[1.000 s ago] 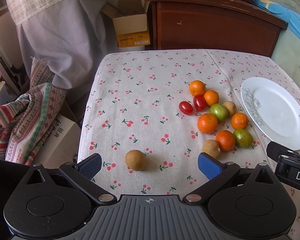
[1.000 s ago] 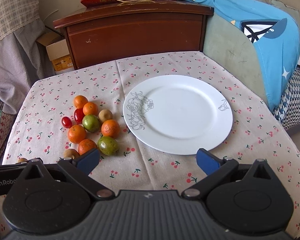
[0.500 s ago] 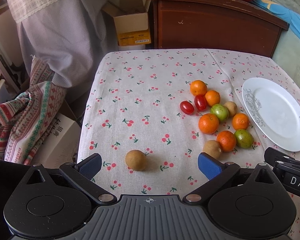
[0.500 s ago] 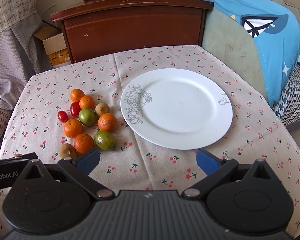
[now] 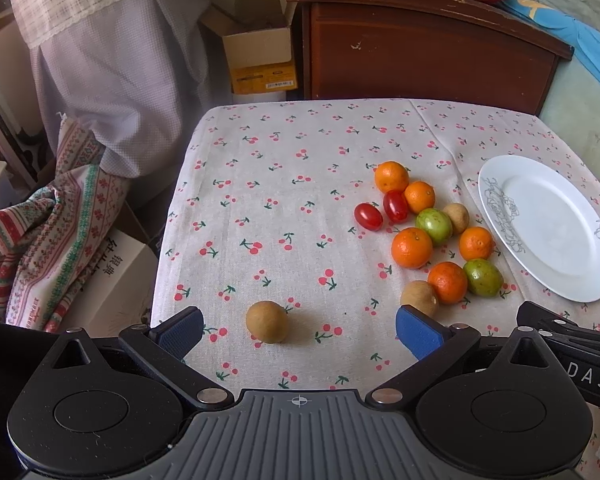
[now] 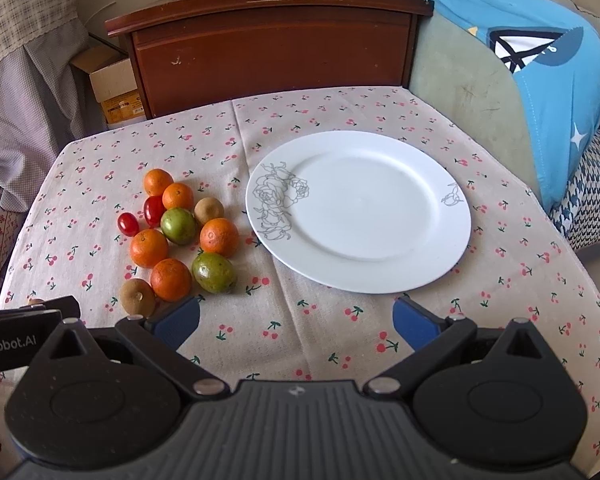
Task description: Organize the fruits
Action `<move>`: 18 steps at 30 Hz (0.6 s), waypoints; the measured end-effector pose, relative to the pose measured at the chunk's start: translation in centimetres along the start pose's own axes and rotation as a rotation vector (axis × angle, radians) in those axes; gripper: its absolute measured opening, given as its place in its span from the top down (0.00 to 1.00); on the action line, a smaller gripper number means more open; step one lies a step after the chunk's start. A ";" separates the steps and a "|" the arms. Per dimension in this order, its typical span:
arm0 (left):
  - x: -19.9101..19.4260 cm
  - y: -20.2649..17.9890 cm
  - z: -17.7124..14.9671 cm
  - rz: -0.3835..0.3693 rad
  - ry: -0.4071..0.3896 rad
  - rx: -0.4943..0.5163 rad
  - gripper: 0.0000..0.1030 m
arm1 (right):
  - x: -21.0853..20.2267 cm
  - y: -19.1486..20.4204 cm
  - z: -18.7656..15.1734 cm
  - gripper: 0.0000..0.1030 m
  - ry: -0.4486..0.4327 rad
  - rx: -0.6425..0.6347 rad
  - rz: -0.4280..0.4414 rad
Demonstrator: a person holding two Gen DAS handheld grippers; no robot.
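Inspecting the left wrist view first: the left tongs [image 5: 298, 326] stand wide and carry nothing, low over the near edge of the worktop [image 5: 284, 160]. One lone brown fruit [image 5: 267, 321] lies on the cloth between the pads, closer to the left pad and touching neither. The main pile of fruit [image 5: 428, 232] sits well apart to the right, beside the white plate [image 5: 560, 272], which holds nothing. Risk noted: the brown fruit is round and near the worktop's front edge; an off-centre closing could nudge it, and it would likely roll off. The right pad also sits just beside another brown fruit [image 5: 419, 298] at the pile's corner, so a sideways drift could scatter the pile.

Right wrist view: the right tongs [image 6: 296, 320] are likewise wide and unloaded, held before the plate [image 6: 440, 248]. The pile [image 6: 180, 232] lies left of the plate, the green fruit [image 6: 214, 272] nearest the left pad. Closely packed fruit invites a pinch on two at once. Whether the plate's smooth face would let fruit roll cannot be judged with confidence here.
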State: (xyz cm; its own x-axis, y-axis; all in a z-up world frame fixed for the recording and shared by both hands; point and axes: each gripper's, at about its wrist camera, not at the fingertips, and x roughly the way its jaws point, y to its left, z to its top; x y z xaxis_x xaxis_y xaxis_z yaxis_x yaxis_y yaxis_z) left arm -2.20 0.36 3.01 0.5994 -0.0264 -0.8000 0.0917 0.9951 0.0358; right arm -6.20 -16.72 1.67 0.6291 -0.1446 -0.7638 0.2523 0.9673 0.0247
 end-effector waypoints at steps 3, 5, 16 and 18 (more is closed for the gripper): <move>0.0 0.0 0.0 0.000 0.001 0.001 0.00 | 0.0 -0.1 0.0 0.01 0.001 0.004 0.005; 0.0 0.0 0.0 -0.001 0.000 0.001 0.00 | 0.0 -0.1 0.0 0.01 0.001 0.005 0.006; 0.2 0.1 -0.2 -0.001 0.004 0.008 0.00 | 0.2 0.0 -0.2 0.01 0.001 0.007 0.017; 0.2 0.2 -0.2 -0.003 0.006 0.007 0.01 | 0.2 0.0 -0.2 0.01 0.000 0.009 0.019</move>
State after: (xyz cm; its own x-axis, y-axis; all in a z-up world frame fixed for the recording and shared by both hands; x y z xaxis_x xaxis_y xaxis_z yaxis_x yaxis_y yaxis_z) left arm -2.21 0.56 2.72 0.5945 -0.0293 -0.8036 0.0990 0.9944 0.0370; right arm -6.23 -16.69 1.39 0.6336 -0.1259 -0.7634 0.2466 0.9681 0.0450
